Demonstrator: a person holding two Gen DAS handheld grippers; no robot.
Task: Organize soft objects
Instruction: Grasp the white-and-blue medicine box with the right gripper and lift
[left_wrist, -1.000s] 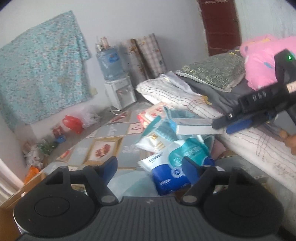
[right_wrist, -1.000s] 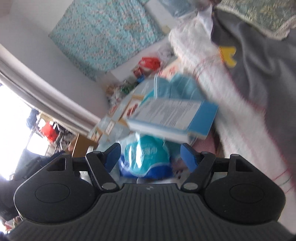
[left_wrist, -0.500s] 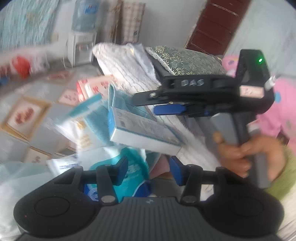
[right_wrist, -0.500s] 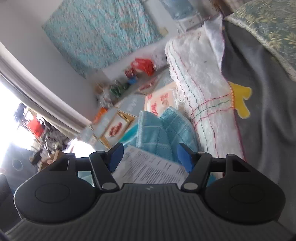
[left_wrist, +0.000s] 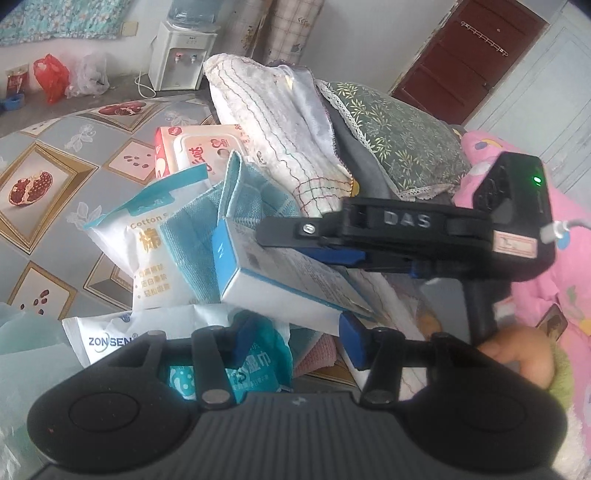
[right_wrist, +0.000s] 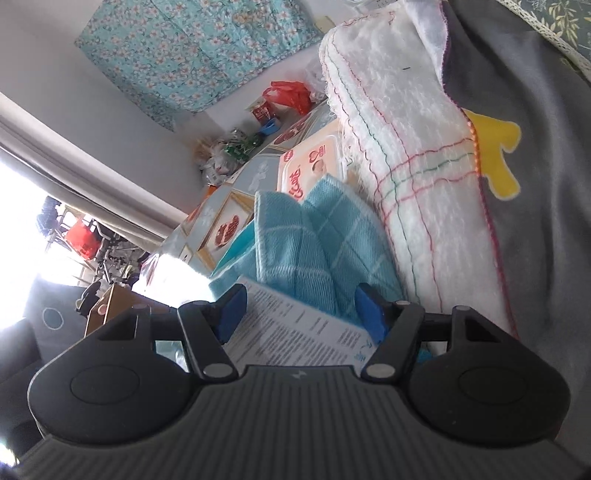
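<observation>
A white and blue box (left_wrist: 280, 277) lies on a pile of soft goods. My right gripper (right_wrist: 297, 312) stands wide open right above it; the box's printed face (right_wrist: 295, 332) shows between its fingers. In the left wrist view the right gripper (left_wrist: 295, 240) comes in from the right, over the box's top. My left gripper (left_wrist: 295, 334) is open, just in front of the box's lower edge. A blue checked cloth (left_wrist: 236, 221) (right_wrist: 314, 236), a cotton pack (left_wrist: 147, 251), a teal wipes pack (left_wrist: 255, 365) and a pink wipes pack (left_wrist: 199, 147) (right_wrist: 314, 162) lie around the box.
A white blanket (left_wrist: 280, 122) (right_wrist: 399, 129), grey cloth (right_wrist: 535, 110), a green leafy pillow (left_wrist: 399, 140) and a pink quilt (left_wrist: 569, 280) are stacked to the right. The patterned tablecloth (left_wrist: 55, 177) stretches left. A water dispenser (left_wrist: 181, 55) stands by the wall.
The left gripper has swung right and closer to the box. The right gripper has moved down onto the box, which now fills the gap between its fingers.
</observation>
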